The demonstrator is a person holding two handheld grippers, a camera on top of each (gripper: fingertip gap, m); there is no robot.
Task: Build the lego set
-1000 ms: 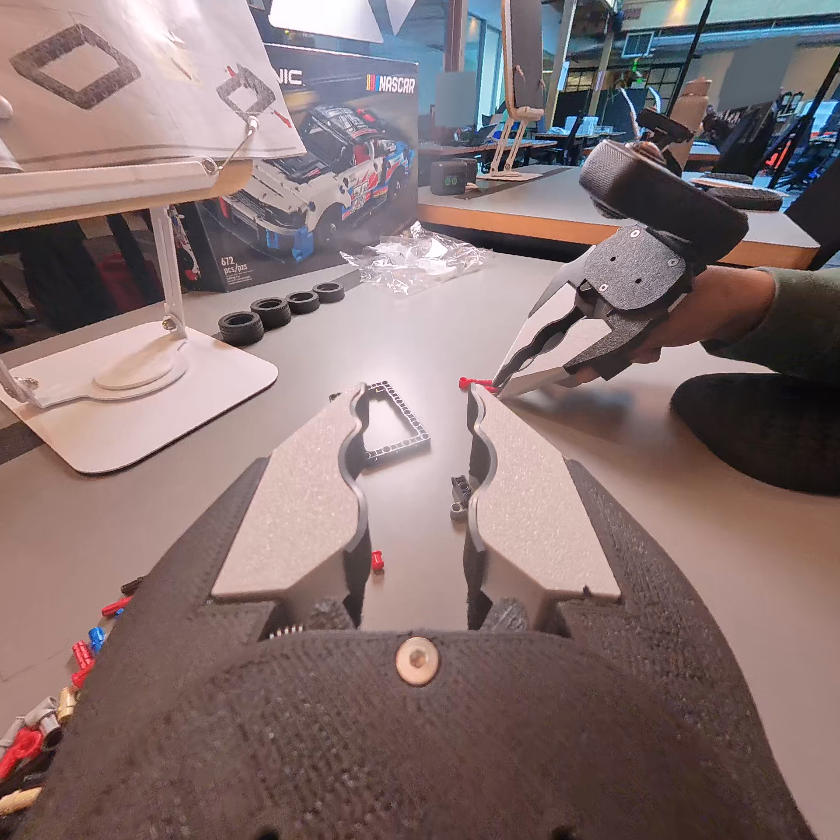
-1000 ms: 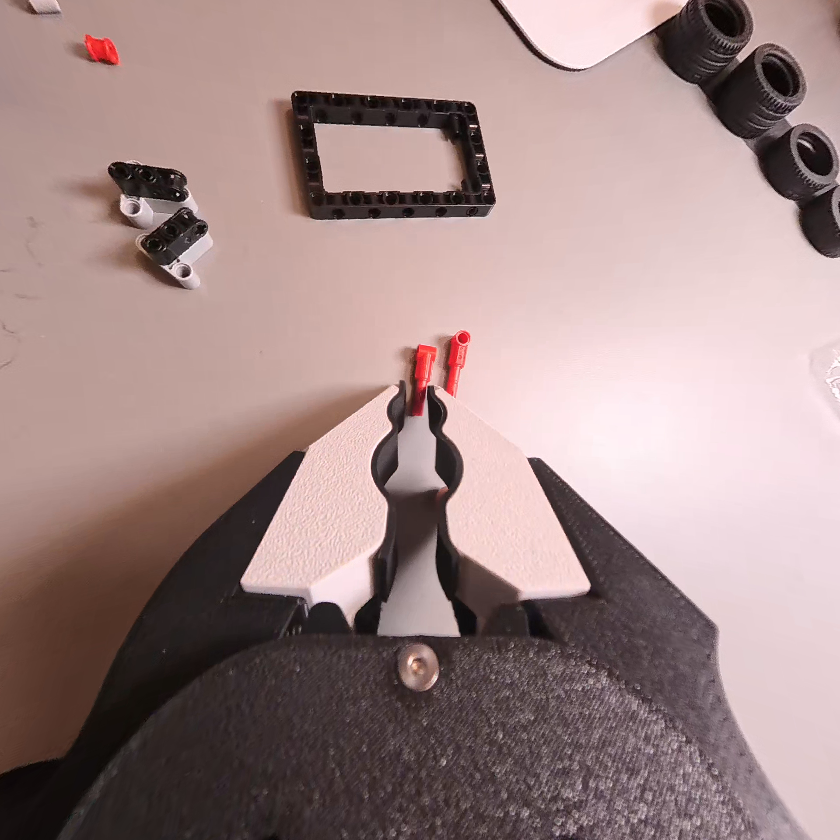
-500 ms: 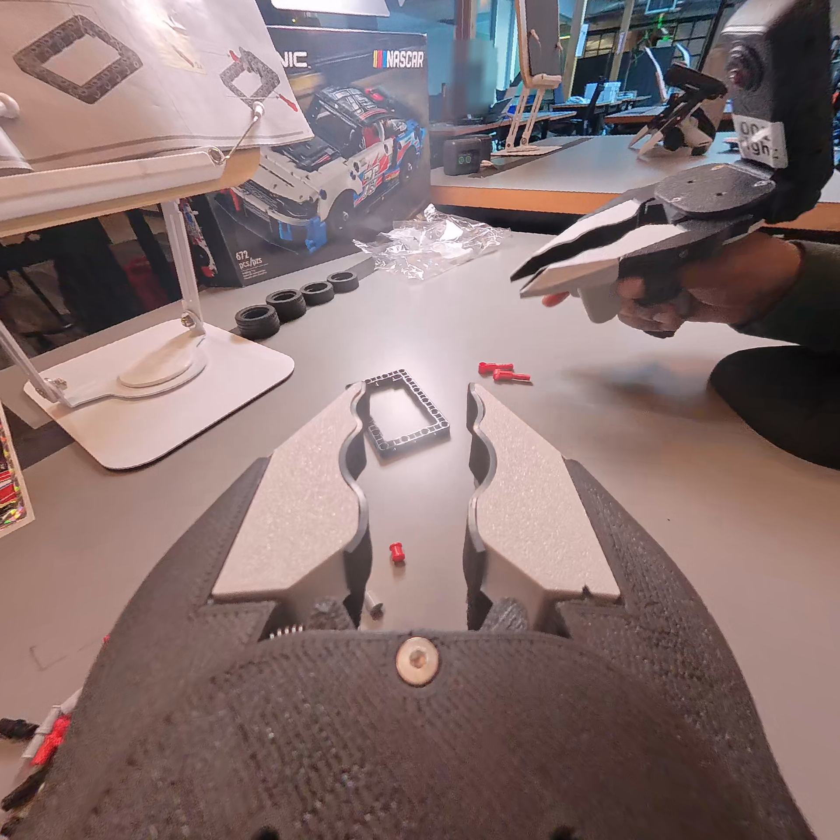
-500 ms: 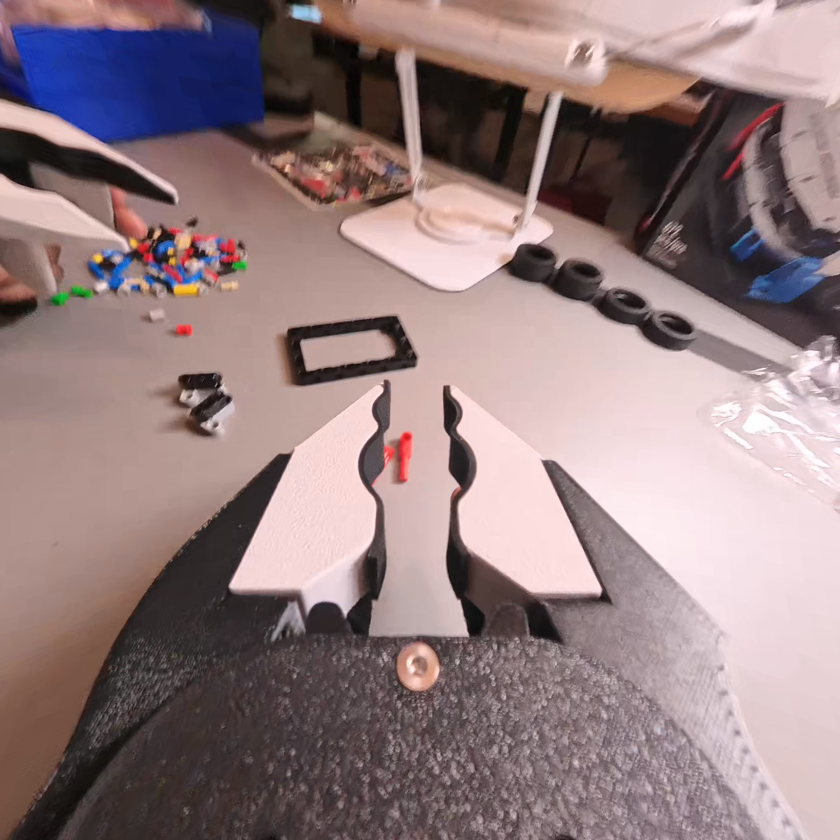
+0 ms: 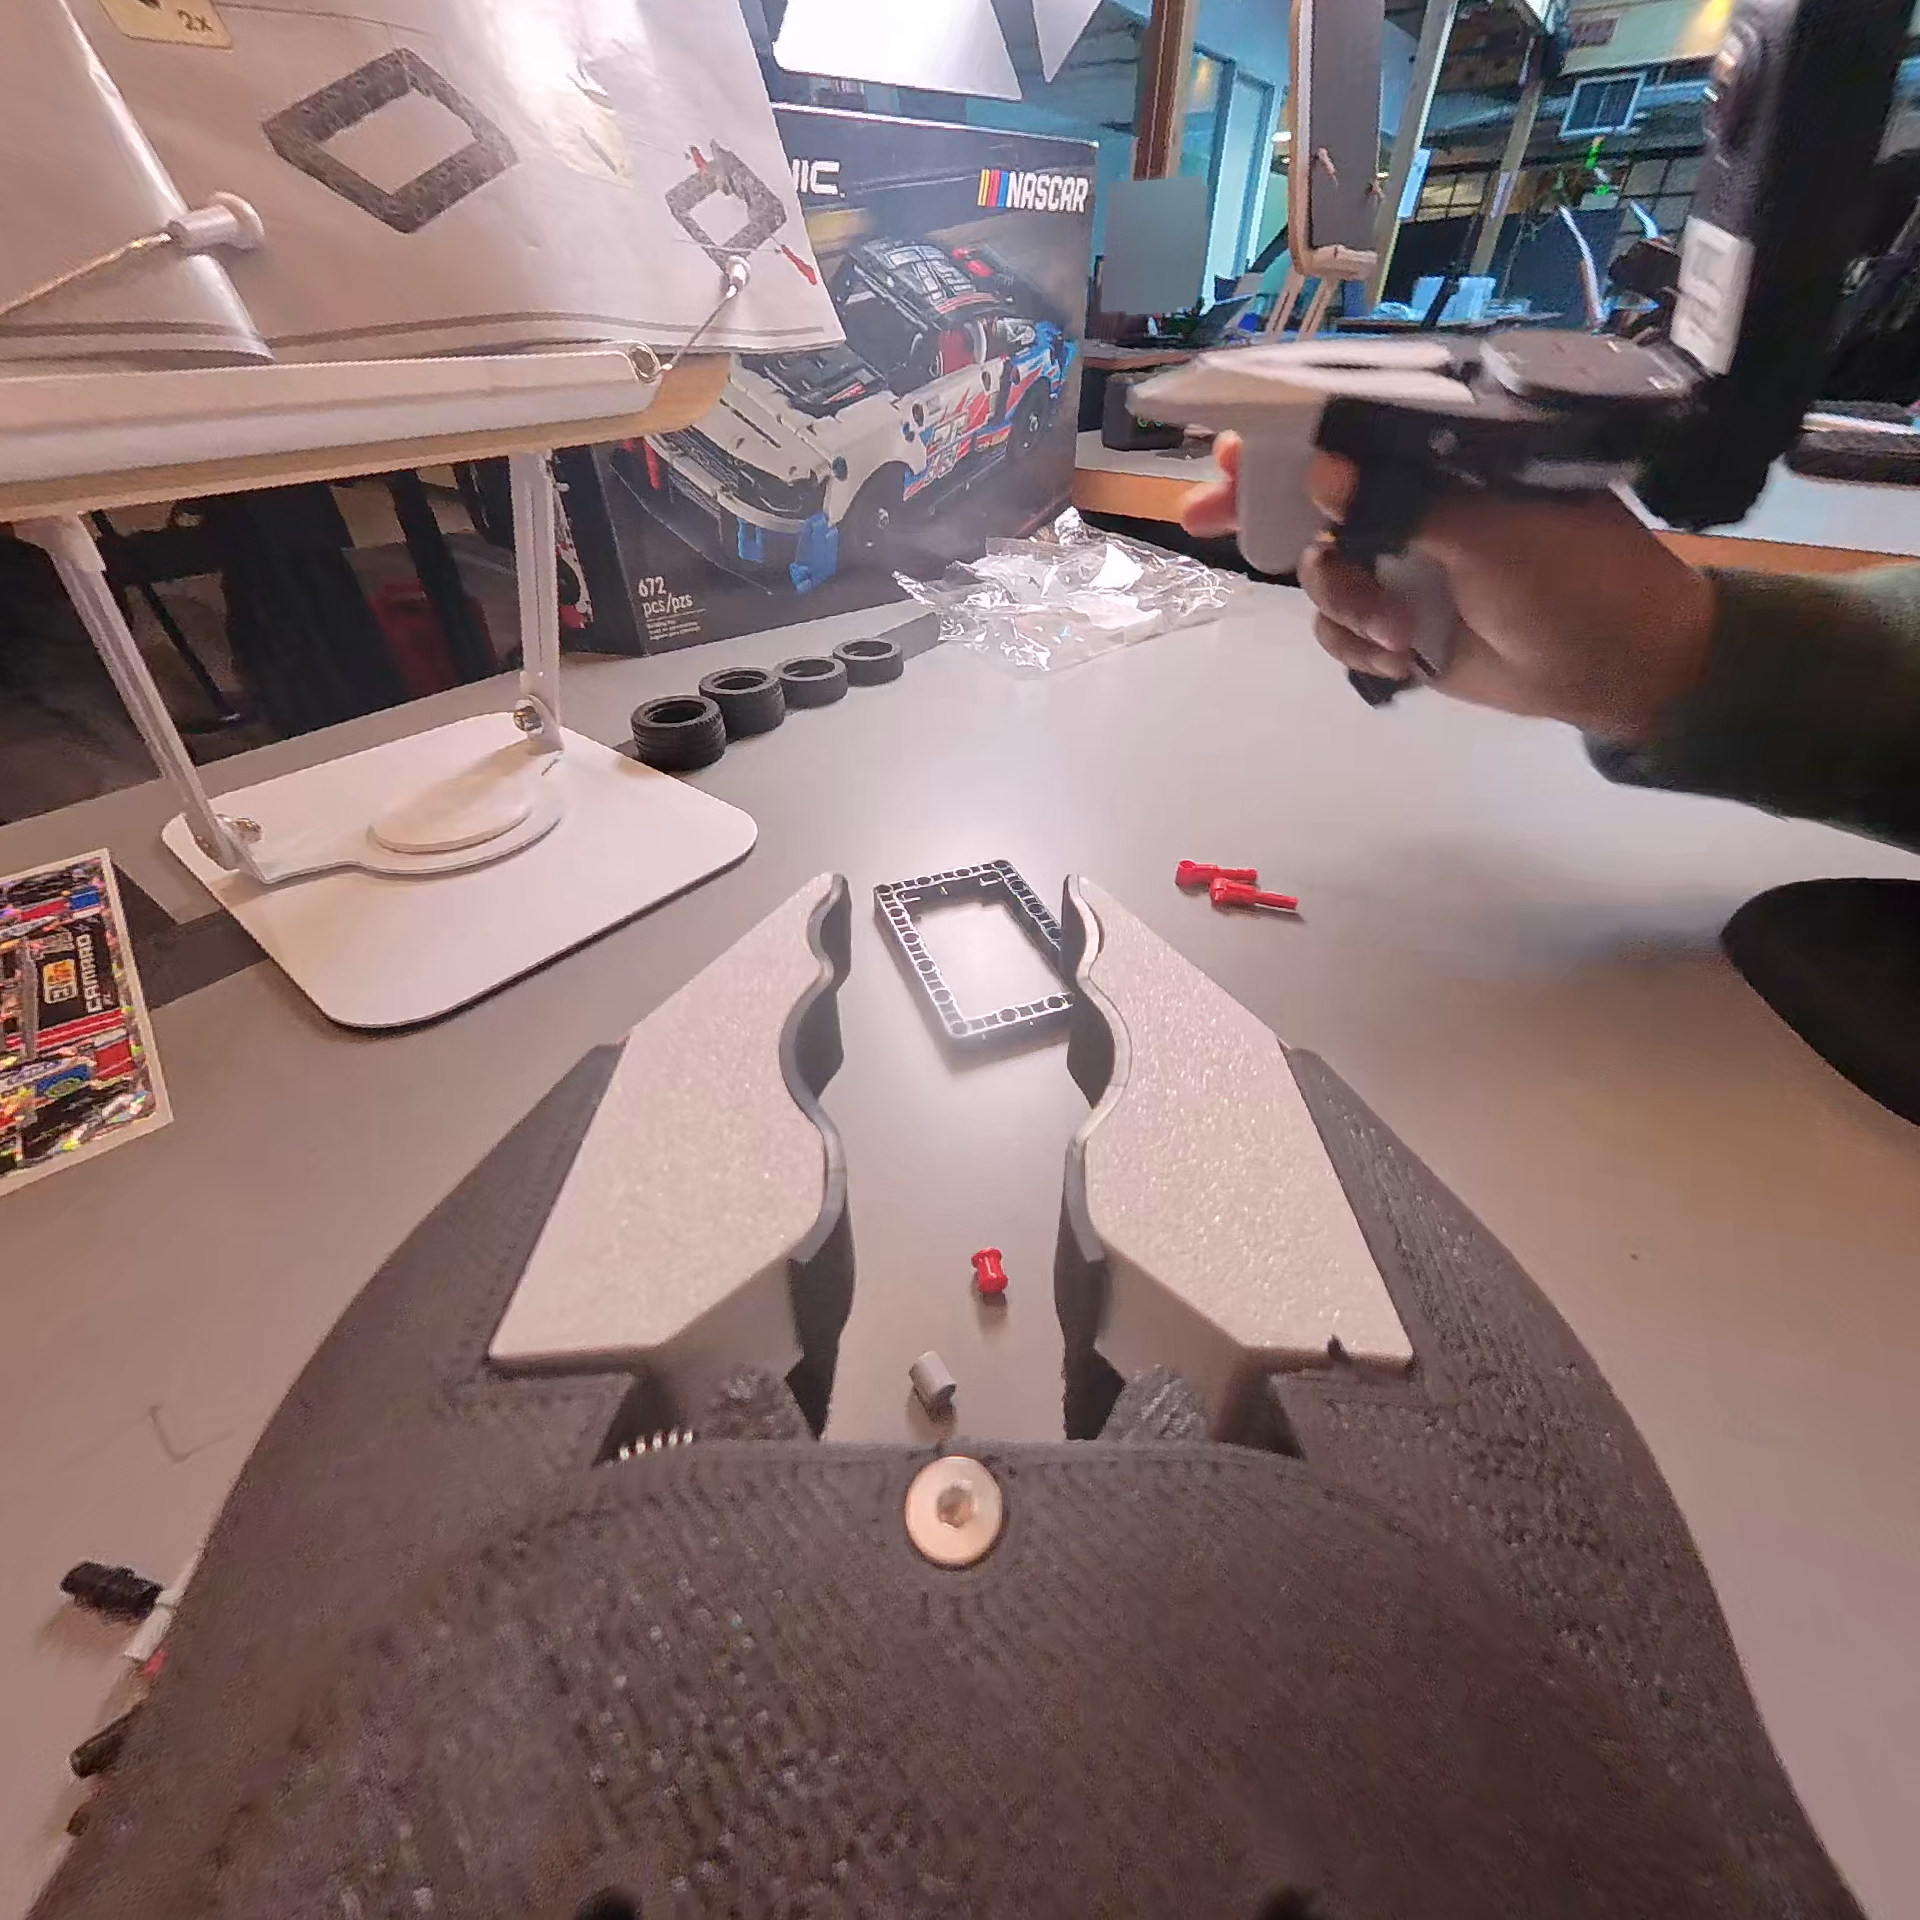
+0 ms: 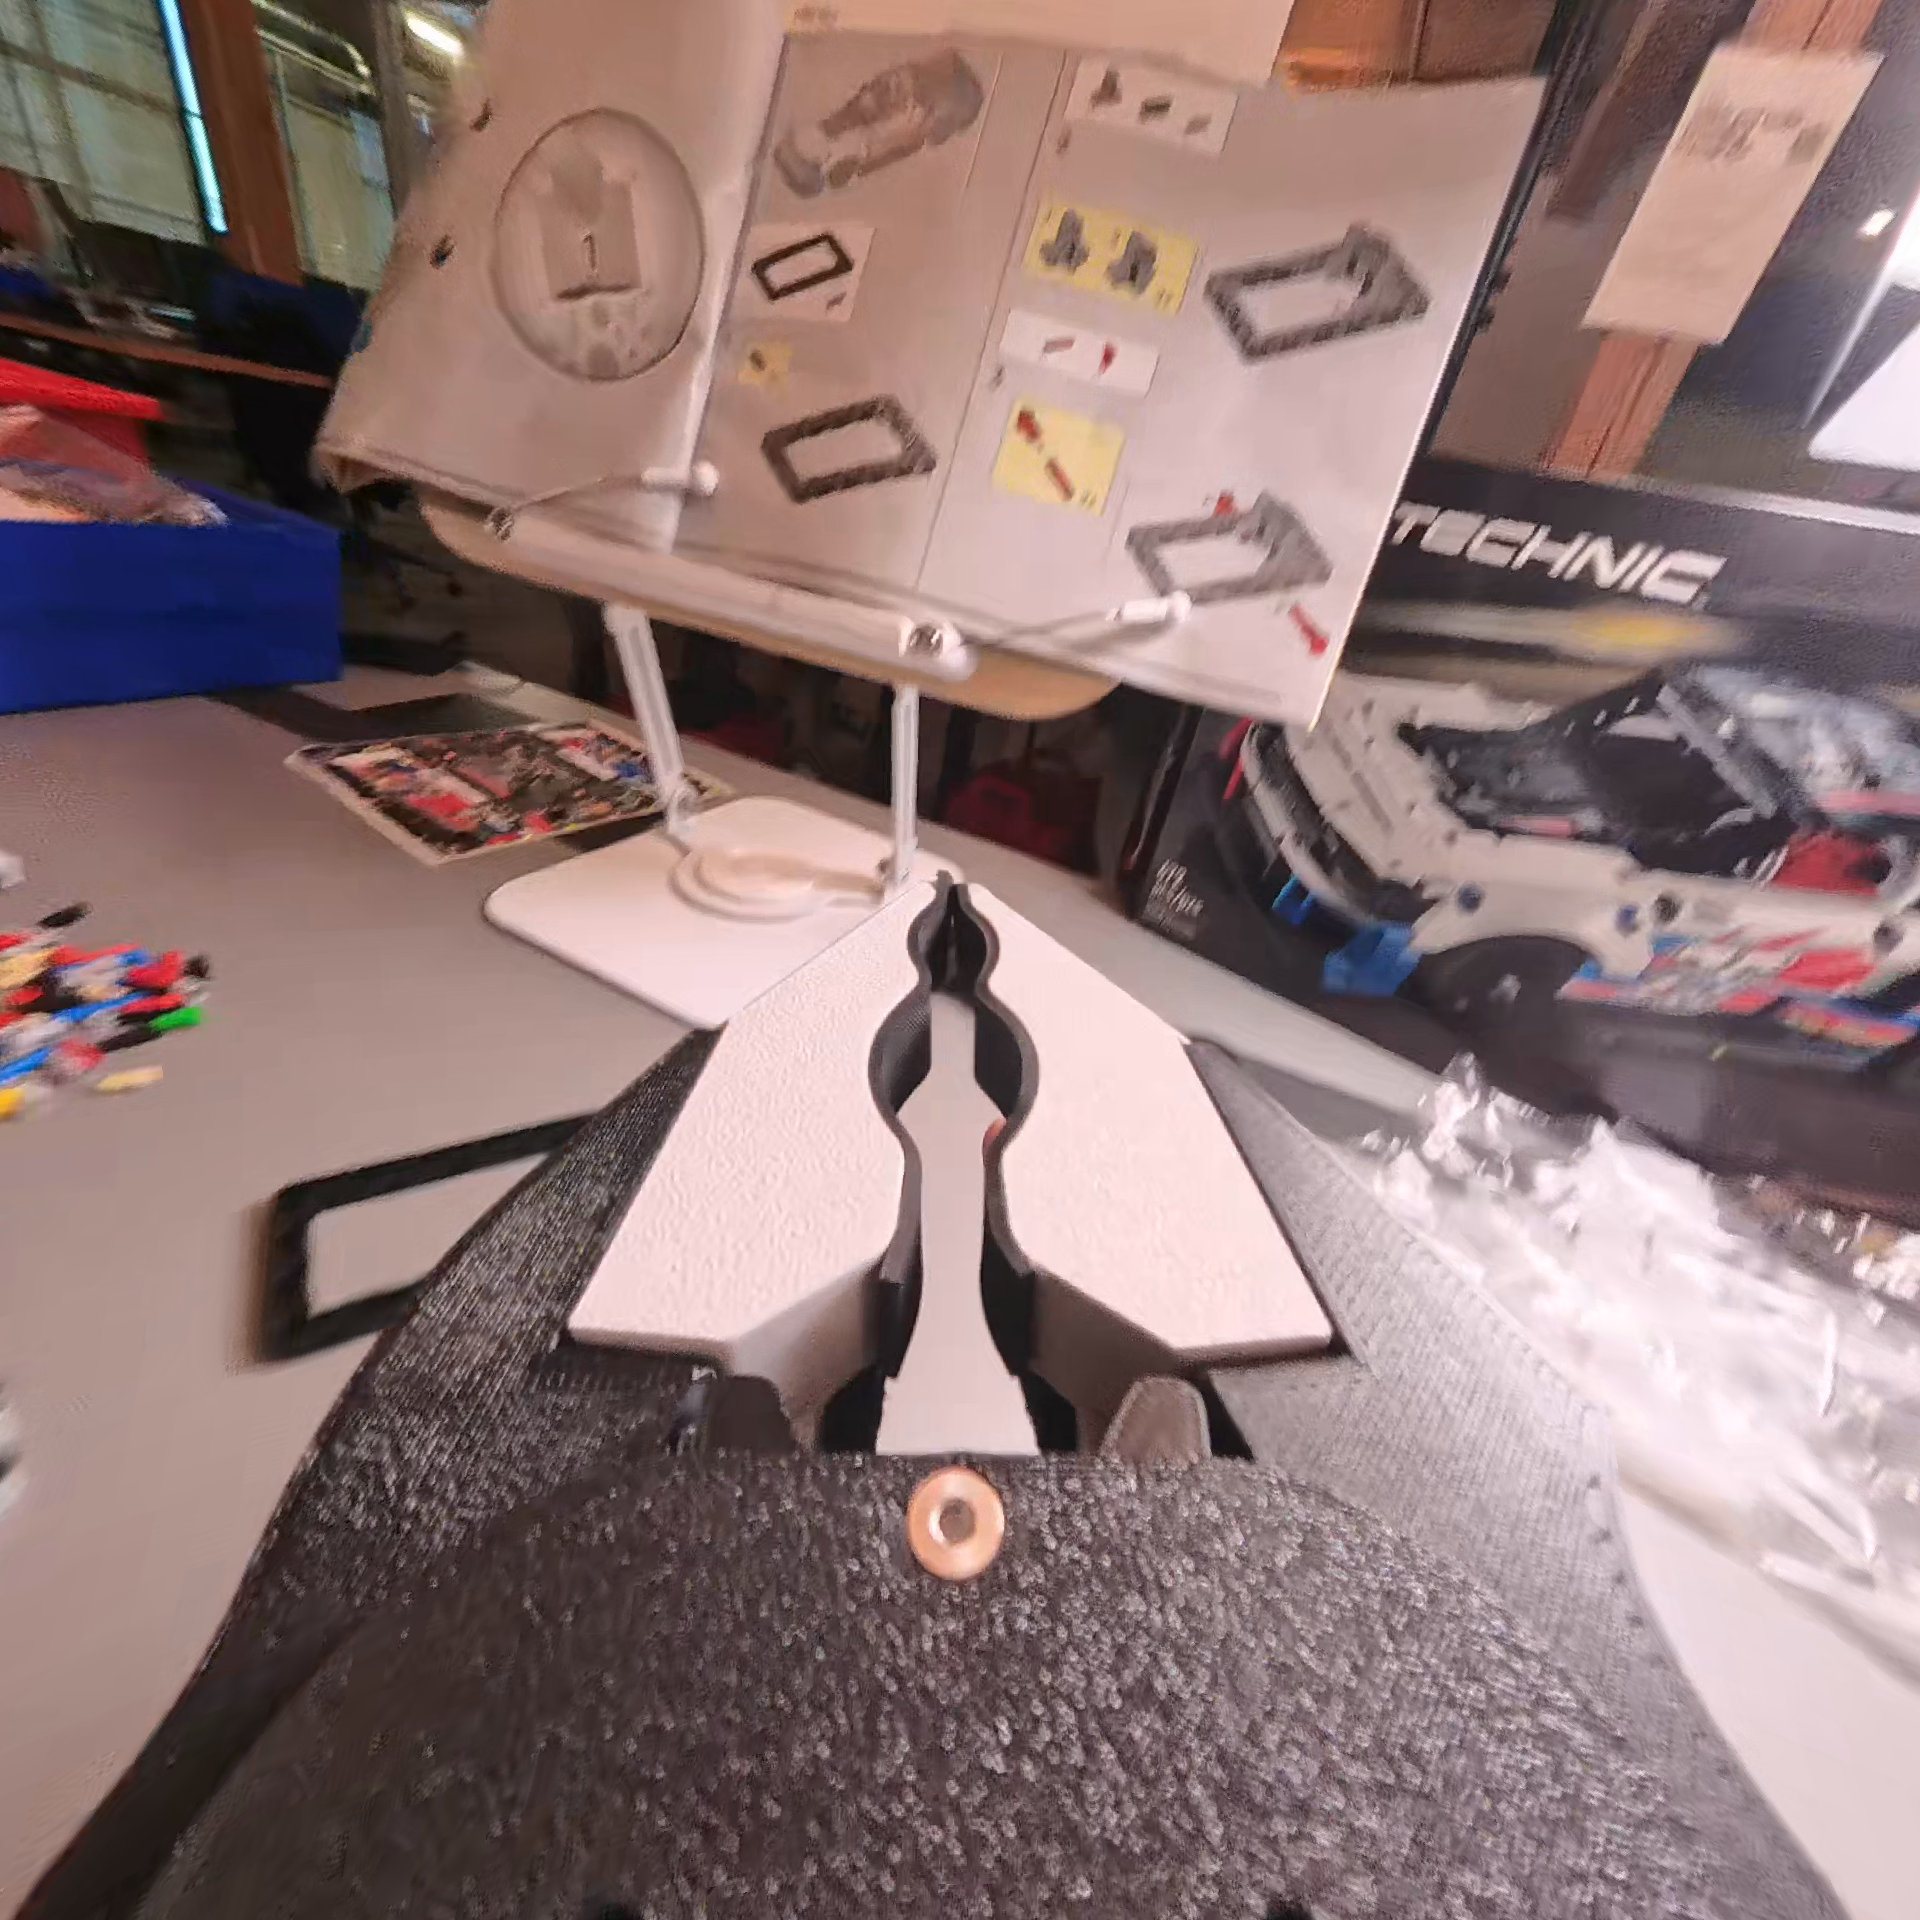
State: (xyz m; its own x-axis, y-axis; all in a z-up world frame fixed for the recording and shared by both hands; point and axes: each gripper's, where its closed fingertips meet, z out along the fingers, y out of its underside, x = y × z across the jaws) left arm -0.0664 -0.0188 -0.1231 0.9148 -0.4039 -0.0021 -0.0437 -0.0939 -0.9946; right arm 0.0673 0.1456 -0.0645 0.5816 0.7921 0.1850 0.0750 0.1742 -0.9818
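My left gripper (image 5: 954, 899) is open with nothing in it, low over the grey table. A black rectangular frame (image 5: 914, 961) lies flat just beyond its fingertips. A short red pin (image 5: 989, 1270) and a small grey piece (image 5: 932, 1382) lie on the table between its fingers, untouched. Two long red pins (image 5: 1236, 891) lie to the right of the frame. My right gripper (image 6: 948, 904) is shut, tips together with nothing showing between them. It is lifted well above the table and faces the instruction booklet (image 6: 1039, 364). It also shows in the left wrist view (image 5: 1143, 400), held in a hand. The frame (image 6: 291, 1268) lies at its lower left.
The booklet's white stand (image 5: 468, 883) is at the left, with a row of black tyres (image 5: 769, 696) beside it. The set's box (image 5: 883, 416) and a clear plastic bag (image 5: 1070, 592) lie behind. A sticker sheet (image 5: 62, 1018) lies at far left. A pile of loose pieces (image 6: 94, 997) is left of the right gripper. Some 20 centimetres of space lies between my two pairs of fingers.
My right gripper opened off the red pin, left both long pins on the table, rose and tilted up toward the booklet, then shut on nothing. My left gripper drew back a little from the frame.
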